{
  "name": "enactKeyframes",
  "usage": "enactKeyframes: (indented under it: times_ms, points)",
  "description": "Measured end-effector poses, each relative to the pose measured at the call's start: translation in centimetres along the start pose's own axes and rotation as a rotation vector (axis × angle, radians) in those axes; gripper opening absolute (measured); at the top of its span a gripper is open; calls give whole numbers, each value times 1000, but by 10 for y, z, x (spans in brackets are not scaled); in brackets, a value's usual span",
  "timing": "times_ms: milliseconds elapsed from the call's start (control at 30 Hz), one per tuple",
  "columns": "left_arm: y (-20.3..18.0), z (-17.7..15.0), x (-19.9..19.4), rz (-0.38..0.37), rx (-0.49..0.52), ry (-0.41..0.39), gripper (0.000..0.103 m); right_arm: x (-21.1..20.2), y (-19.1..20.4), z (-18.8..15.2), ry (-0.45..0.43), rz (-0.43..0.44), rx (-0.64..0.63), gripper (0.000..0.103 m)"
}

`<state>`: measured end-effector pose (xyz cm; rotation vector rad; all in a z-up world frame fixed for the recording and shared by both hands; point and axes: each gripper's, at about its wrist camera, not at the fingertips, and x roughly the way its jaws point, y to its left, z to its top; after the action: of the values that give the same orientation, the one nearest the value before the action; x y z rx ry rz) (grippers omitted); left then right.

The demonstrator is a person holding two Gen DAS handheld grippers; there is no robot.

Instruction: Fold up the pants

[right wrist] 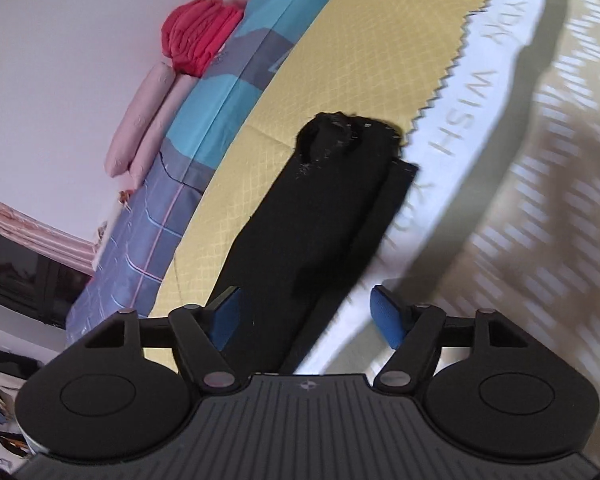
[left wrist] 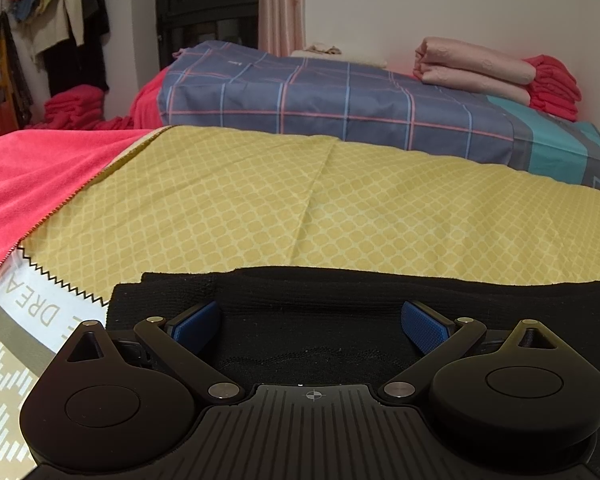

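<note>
one pair of black pants (right wrist: 320, 216), folded into a long narrow strip, lying on the yellow patterned bedspread (left wrist: 260, 208) of the bed, with one end reaching the white printed band (right wrist: 472, 112) at the zigzag border. two grippers in view, one per camera, each with two blue-padded fingers. left gripper (left wrist: 312, 322) low over the pants (left wrist: 300, 300), fingers spread wide, nothing between the pads; black cloth directly under and ahead of the fingers, its far edge just beyond the tips, right part cut off by the frame edge. not clear from this view whether the pads touch the cloth. right gripper (right wrist: 306, 316) also wide open and holding nothing, tilted, above the near end of the strip; near end running in between the two fingers and hidden under the gripper body, left pad over the cloth edge, right pad off to the side over the white band. far end of the strip bunched into a dark rounded lump, details hard to make out; right half of that view blurred. behind the bedspread one blue plaid quilt (left wrist: 320, 96), on it two pink rolled pillows (left wrist: 472, 68) and one stack of red folded cloth (left wrist: 552, 84). one red blanket (left wrist: 32, 184) at the left, another red pile (left wrist: 76, 106) farther back, clothes hanging (left wrist: 56, 12) on the wall, only partly visible.
</note>
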<state>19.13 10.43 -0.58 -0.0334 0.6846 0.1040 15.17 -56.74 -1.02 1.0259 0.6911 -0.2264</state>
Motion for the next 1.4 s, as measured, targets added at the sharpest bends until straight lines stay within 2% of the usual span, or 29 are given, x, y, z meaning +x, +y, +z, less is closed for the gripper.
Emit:
enactKeyframes:
  times_ms: [67, 133, 167, 200, 300, 367, 433, 500, 533, 600, 667, 700, 733, 800, 900, 1200, 1267, 1333, 1400]
  points:
    - [0, 0, 0, 0, 0, 0, 103, 12, 7, 7, -11, -5, -30, 81]
    - [0, 0, 0, 0, 0, 0, 103, 13, 9, 3, -32, 16, -30, 87]
    - [0, 0, 0, 0, 0, 0, 103, 20, 10, 4, -45, 30, -28, 86]
    - [0, 0, 0, 0, 0, 0, 103, 22, 9, 4, -63, 39, -30, 80]
    - [0, 0, 0, 0, 0, 0, 103, 22, 5, -6, -81, 0, -74, 21]
    - [0, 0, 0, 1, 0, 0, 103, 18, 6, -15, -69, 6, -155, 19]
    - [0, 0, 0, 1, 1, 0, 103, 8, 6, -14, -102, -13, -194, 17]
    - [0, 0, 0, -1, 1, 0, 103, -1, -11, -2, -175, 7, -102, 17]
    - [0, 0, 0, 0, 3, 0, 103, 0, -21, 3, -170, 25, -40, 17]
    - [0, -1, 0, 1, 4, 0, 103, 10, -25, -1, -138, 19, -39, 18]
    - [0, -1, 0, 0, 2, 1, 103, 8, -22, -7, -135, 31, -43, 32]
    - [0, -1, 0, 1, 3, 0, 103, 7, -22, -8, -122, 55, -27, 52]
    - [1, -1, 1, 2, 4, 0, 103, 3, -21, -11, -115, 85, -17, 67]
    - [1, -1, 1, 2, 4, 0, 103, -1, -15, -19, -114, 90, -40, 71]
    - [0, -1, 1, 4, 7, 0, 103, 5, -2, -25, -121, 43, -130, 71]
    - [0, -1, 0, 5, 8, 0, 103, 25, 19, -22, -193, -37, -206, 68]
    - [0, -1, 0, 6, 9, 0, 103, 26, 24, -26, -201, -87, -259, 57]
    - [0, -1, 0, 6, 9, 0, 103, 28, 31, -32, -214, -151, -326, 41]
    - [0, -1, 0, 5, 8, 0, 103, 27, 31, -34, -220, -169, -357, 37]
